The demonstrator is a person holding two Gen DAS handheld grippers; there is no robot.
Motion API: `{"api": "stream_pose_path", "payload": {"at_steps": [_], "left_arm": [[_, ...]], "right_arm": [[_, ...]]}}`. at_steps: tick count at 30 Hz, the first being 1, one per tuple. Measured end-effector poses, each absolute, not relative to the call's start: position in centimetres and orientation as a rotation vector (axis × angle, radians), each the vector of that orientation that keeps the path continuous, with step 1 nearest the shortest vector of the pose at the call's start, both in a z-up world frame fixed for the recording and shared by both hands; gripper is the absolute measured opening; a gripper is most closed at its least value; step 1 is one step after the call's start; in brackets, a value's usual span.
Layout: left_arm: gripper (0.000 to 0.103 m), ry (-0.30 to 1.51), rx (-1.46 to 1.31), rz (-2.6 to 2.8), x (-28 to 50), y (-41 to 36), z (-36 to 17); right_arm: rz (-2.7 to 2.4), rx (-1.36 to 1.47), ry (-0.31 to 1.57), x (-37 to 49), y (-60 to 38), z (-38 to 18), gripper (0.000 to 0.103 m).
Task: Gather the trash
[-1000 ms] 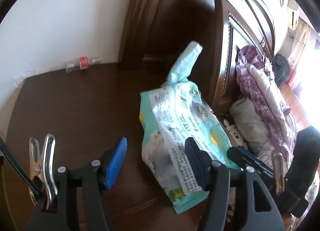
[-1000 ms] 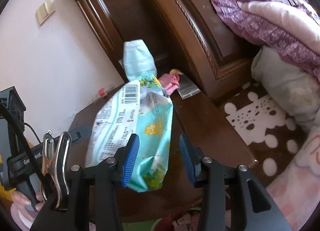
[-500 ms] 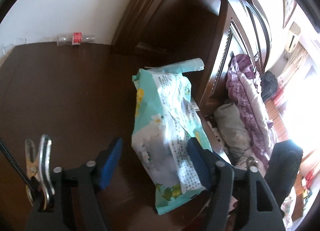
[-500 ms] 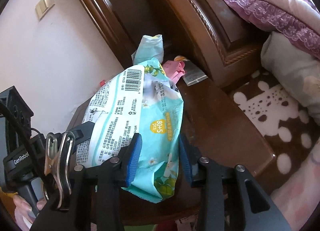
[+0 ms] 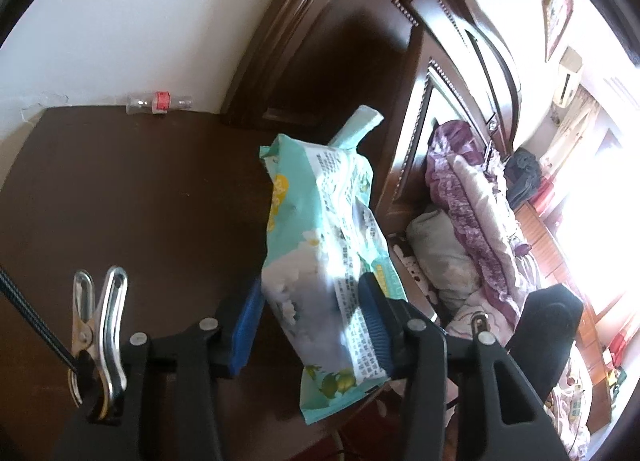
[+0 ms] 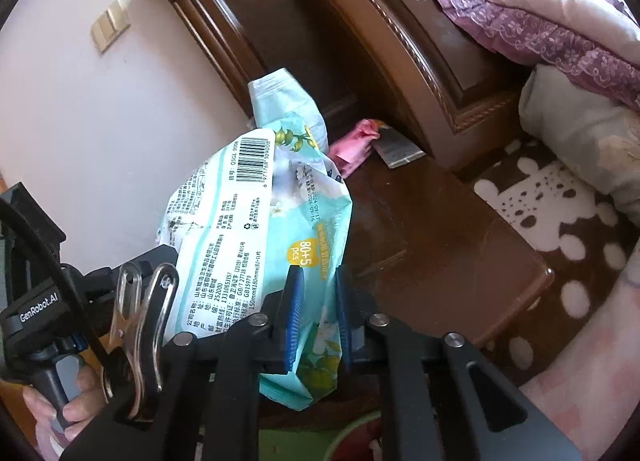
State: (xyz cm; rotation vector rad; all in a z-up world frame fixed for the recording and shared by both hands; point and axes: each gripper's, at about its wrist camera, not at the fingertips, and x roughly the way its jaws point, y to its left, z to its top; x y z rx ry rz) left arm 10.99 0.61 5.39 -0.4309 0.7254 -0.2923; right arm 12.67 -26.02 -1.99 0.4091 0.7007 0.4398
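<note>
Right gripper (image 6: 318, 317) first — its blue-padded jaws are pinched tight on the lower edge of the crinkled teal-and-white plastic wipes packet (image 6: 256, 229), with film squeezed between the pads, so this one carries the load. The packet stands nearly upright from the grip, its barcode at about 11 o'clock and its folded top flap (image 6: 280, 97) leaning toward 12. I'd judge it is lifted clear of the dark brown wooden nightstand top (image 6: 432, 229), ready to be carried off.

Over to the left gripper (image 5: 310, 321): its jaws bracket the same packet (image 5: 320, 245), the right pad pressing the printed face, the left pad just at the edge — whether it truly clamps I cannot tell; it looks more like a steadying hand.

Farther out, at 1 o'clock in the right view, a crumpled pink wrapper (image 6: 354, 145) and a flat grey foil sachet (image 6: 396, 147) lie against the carved headboard (image 6: 420, 41) — likely next. At 11 o'clock in the left view, a small clear bottle with a red label (image 5: 159, 102) lies by the wall.
</note>
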Motion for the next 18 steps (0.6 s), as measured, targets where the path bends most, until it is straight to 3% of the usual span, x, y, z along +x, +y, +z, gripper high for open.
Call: {"api": "stream_pose_path", "payload": {"at_steps": [18], "left_arm": [[0.051, 0.713, -0.407, -0.304, 4.9, 0.6, 6.2]], "right_arm": [[0.446, 0.447, 0.706, 5.9, -25.9, -1.3, 0.019]]}}
